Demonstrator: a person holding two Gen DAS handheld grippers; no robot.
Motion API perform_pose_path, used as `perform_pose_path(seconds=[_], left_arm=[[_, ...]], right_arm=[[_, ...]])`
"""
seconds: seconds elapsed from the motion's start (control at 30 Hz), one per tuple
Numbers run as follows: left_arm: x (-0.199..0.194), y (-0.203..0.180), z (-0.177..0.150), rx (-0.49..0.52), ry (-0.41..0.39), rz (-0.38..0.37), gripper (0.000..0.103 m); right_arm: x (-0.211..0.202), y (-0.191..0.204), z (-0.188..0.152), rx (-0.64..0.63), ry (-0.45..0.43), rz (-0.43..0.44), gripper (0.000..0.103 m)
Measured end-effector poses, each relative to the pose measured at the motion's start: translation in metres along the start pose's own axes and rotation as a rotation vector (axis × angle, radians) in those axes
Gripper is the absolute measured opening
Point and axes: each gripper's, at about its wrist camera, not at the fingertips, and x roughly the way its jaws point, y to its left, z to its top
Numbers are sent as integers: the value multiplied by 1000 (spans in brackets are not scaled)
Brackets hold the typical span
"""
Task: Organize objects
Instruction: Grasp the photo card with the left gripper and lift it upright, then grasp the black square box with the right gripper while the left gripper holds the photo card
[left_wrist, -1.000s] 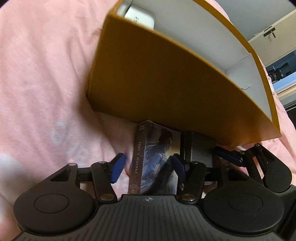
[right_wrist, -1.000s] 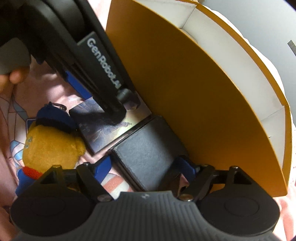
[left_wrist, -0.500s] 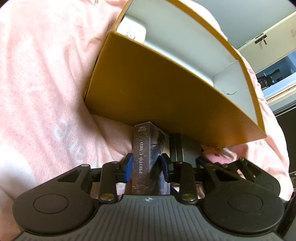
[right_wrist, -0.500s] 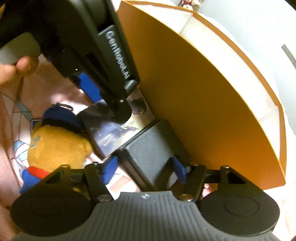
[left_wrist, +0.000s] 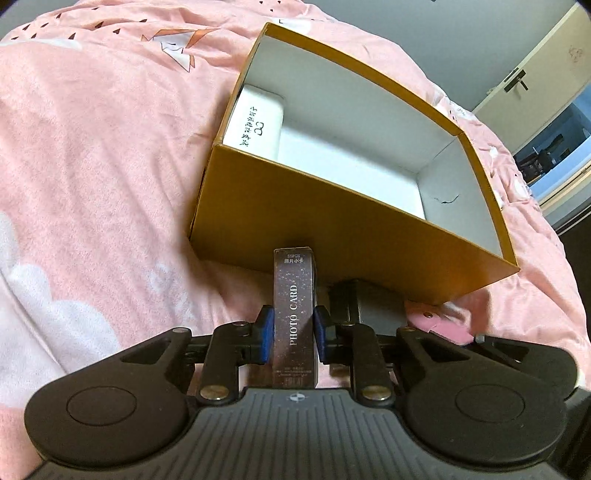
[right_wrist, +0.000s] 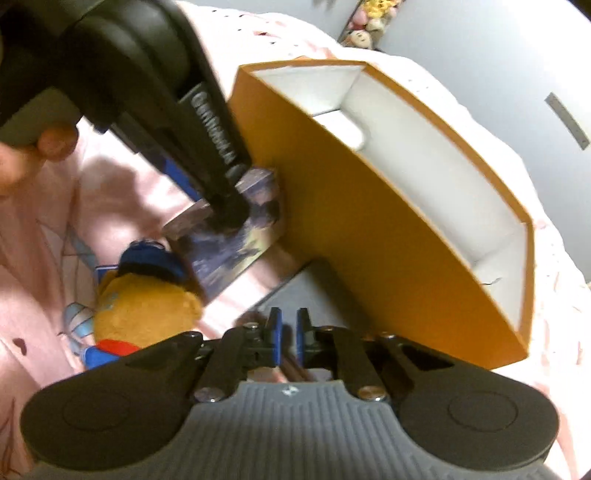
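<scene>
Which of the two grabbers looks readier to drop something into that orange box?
Left. The left gripper already pinches the photo card box, just short of the orange box. The right gripper is closing, with nothing clearly held.

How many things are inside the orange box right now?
1: a white case lies in the far left corner of the orange box; its near wall may hide more.

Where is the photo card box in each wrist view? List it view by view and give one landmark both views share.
Left wrist: the photo card box stands bottom centre, upright between the left gripper's closing blue pads.
Right wrist: the same box is left of centre, tilted, partly hidden by the left gripper, above the plush toy.
Shared landmark: the orange box, just behind it in both.
</scene>
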Motion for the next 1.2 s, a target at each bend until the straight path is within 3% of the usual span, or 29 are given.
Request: perform_pose_path(seconds=[0.07, 0.13, 0.43, 0.53, 0.7, 0.97, 1.07, 1.2], left_arm=[[0, 2, 1, 0, 3, 1, 25], [2, 3, 0, -9, 8, -1, 25], [10, 8, 1, -22, 23, 0, 26], [10, 7, 1, -18, 21, -1, 26], [7, 7, 0, -20, 17, -10, 25], [5, 6, -2, -21, 13, -17, 25], [5, 6, -3, -21, 13, -17, 25], [5, 6, -3, -22, 13, -17, 25]], right_arm=[[9, 8, 1, -32, 20, -24, 55], [19, 10, 2, -34, 55, -18, 56], [49, -6, 2, 76, 121, -46, 85], [48, -10, -1, 106, 117, -47, 82], [27, 2, -5, 59, 68, -89, 60], [-22, -3, -3, 86, -13, -92, 38], [-47, -16, 6, 150, -72, -25, 36], [-55, -42, 9, 310, -90, 143, 36]])
